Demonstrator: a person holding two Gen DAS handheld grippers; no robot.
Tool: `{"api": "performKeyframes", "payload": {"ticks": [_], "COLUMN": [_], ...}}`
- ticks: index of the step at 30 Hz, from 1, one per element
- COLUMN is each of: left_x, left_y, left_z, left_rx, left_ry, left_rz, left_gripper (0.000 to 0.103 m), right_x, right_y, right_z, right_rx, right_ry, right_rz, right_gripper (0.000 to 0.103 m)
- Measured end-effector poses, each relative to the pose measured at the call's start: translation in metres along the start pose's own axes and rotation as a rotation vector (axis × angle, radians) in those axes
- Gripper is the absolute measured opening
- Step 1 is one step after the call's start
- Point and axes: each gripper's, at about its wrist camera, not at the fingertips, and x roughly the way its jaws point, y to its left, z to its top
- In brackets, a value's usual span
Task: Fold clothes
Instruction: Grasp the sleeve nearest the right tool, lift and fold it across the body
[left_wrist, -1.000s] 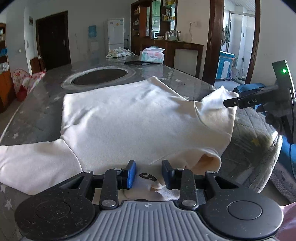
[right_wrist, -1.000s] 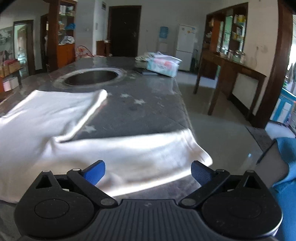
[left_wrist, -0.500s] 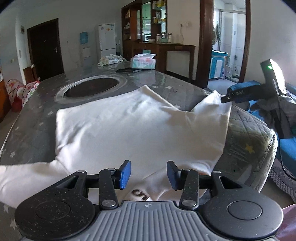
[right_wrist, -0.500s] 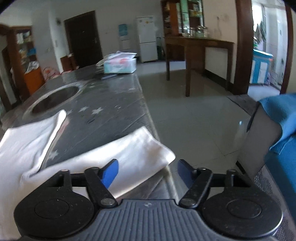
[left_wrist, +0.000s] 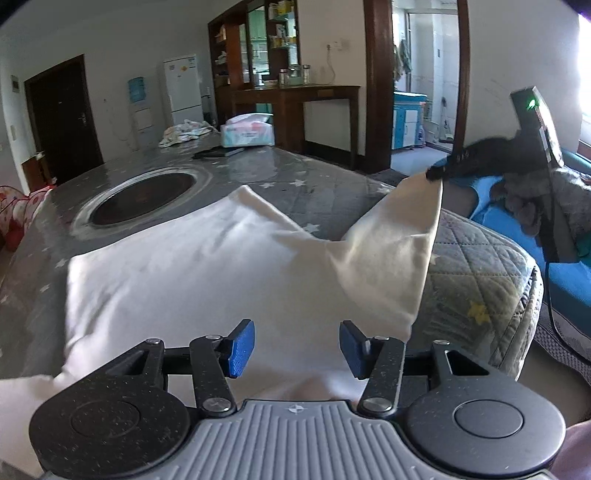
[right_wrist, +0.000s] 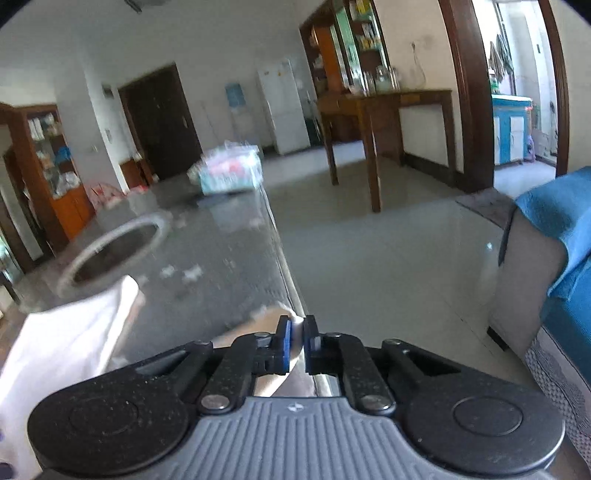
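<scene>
— Two grippers at a cream sweatshirt (left_wrist: 207, 266) spread on the table (left_wrist: 332, 184): what changed?

— Within a second the right gripper (left_wrist: 436, 173) clamped the sleeve cuff (right_wrist: 295, 325) and raised it; the left gripper (left_wrist: 297, 345) opened, releasing the collar. A sleeve fold looks underway.

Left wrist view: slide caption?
Right gripper lifts the cream garment's sleeve off the table; left gripper open.

Cream sweatshirt (left_wrist: 207, 273) lies spread flat, right sleeve (left_wrist: 402, 240) lifted.
</scene>
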Motion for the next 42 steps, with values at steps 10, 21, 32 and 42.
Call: {"api": "performKeyframes", "payload": {"ticks": [10,21,32,42], "left_x": [0.029,-0.010,-0.061,-0.076], "left_y": [-0.025,0.010,0.071,0.091], "left_z": [0.004,0.000,-0.043,-0.069], "left_rx": [0.059,-0.039,-0.212,-0.309], "left_ry": [0.017,-0.066,-0.099,-0.094], "left_rz": [-0.024,0.022,0.153,0.180], "left_gripper": [0.054,0.056,0.058,0.058], "right_x": [-0.014,-0.054,-0.052,-0.027], "right_y": [-0.006,0.068,0.228,0.324], "right_z": [0.007,0.048,0.040,-0.032], "right_rx": [0.018,-0.130,-0.401,-0.604], "right_ry": [-0.015,-0.092,-0.020,0.183], "right_rz": [0.011,0.204,0.500,0.629], "right_gripper": [0.005,0.005,0.005,0.005]}}
